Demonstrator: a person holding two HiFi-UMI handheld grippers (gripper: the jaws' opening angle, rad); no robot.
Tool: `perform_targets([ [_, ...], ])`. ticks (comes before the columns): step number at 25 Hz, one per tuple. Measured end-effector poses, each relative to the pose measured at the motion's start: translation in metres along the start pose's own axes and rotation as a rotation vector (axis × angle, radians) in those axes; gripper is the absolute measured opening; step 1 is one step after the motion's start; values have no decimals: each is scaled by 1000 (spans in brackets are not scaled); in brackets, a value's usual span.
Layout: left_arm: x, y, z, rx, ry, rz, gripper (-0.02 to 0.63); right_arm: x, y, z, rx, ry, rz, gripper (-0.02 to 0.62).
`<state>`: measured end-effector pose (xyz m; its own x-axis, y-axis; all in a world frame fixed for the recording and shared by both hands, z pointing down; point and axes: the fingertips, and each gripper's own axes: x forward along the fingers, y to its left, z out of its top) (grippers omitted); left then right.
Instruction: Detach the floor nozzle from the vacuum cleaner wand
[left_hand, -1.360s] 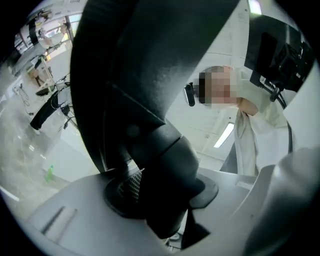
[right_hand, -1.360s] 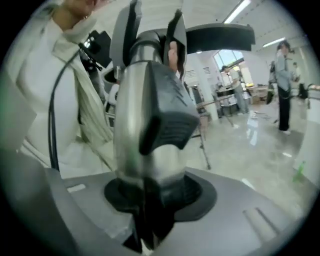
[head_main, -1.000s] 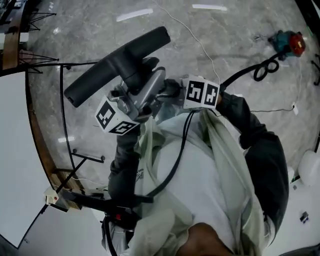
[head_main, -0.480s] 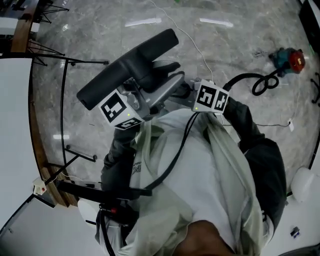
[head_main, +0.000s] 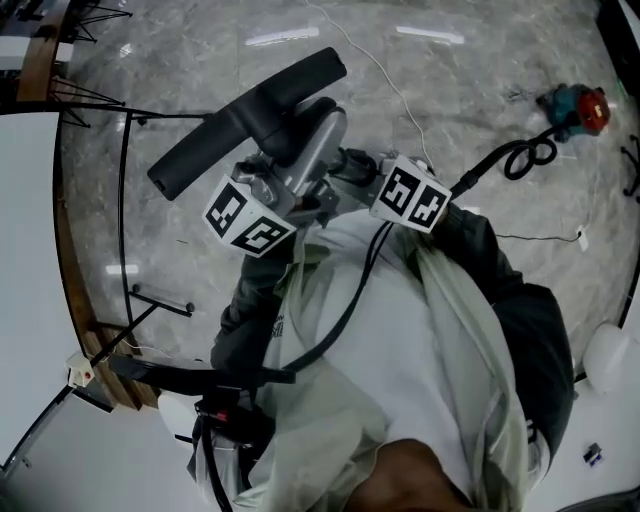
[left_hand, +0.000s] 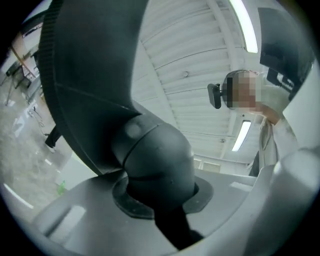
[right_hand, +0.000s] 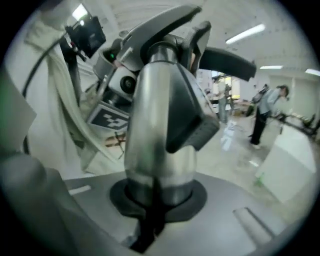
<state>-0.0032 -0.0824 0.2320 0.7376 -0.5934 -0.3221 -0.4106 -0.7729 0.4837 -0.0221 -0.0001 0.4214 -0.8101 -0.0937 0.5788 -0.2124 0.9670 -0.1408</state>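
In the head view the dark floor nozzle (head_main: 250, 115) is lifted off the floor in front of the person's chest, its swivel neck joined to the silver wand (head_main: 318, 150). My left gripper (head_main: 285, 185) is shut on the nozzle's rounded dark neck (left_hand: 155, 150), and the nozzle head (left_hand: 90, 75) fills the left gripper view above the jaws. My right gripper (head_main: 350, 175) is shut on the silver wand (right_hand: 155, 125) just below its dark latch. Both grippers' jaws have just been closing on these parts. The fingertips are hidden in the head view.
A marble floor lies below, with a thin black metal frame (head_main: 125, 200) and a white tabletop (head_main: 25, 250) at the left. A black hose and a red-and-teal tool (head_main: 575, 105) lie at the far right. A white cable (head_main: 390, 80) runs across the floor. A person (right_hand: 265, 112) stands in the distance.
The nozzle and both grippers have shifted slightly up and to the left in the head view. The wand stands a little steeper than half a second ago.
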Motion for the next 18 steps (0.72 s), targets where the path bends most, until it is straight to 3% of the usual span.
perform_targets([
  [2, -1, 4, 1, 26, 19, 54, 72, 2, -18, 2, -18, 0, -215, 37],
  [4, 0, 0, 0, 50, 37, 24, 71, 2, -23, 1, -26, -2, -289, 37],
  [5, 0, -6, 0, 60, 42, -18, 71, 3, -19, 1, -32, -9, -261, 37],
  [7, -5, -26, 0, 80, 35, -149, 74, 2, 4, 1, -48, -37, -92, 38],
  [10, -14, -70, -2, 108, 25, -421, 72, -14, 50, -2, -63, -66, 316, 38],
  [11, -14, -79, -3, 108, 28, -476, 74, -22, 61, -5, -63, -58, 449, 38],
  [13, -6, -75, -4, 77, 25, -457, 74, -33, 68, -7, -39, -40, 622, 38],
  [15, -1, -54, -4, 20, 8, -344, 72, -29, 63, -6, 10, -36, 613, 38],
  [18, -7, -38, -4, -6, -3, -254, 69, -11, 49, -6, 27, -30, 393, 37],
])
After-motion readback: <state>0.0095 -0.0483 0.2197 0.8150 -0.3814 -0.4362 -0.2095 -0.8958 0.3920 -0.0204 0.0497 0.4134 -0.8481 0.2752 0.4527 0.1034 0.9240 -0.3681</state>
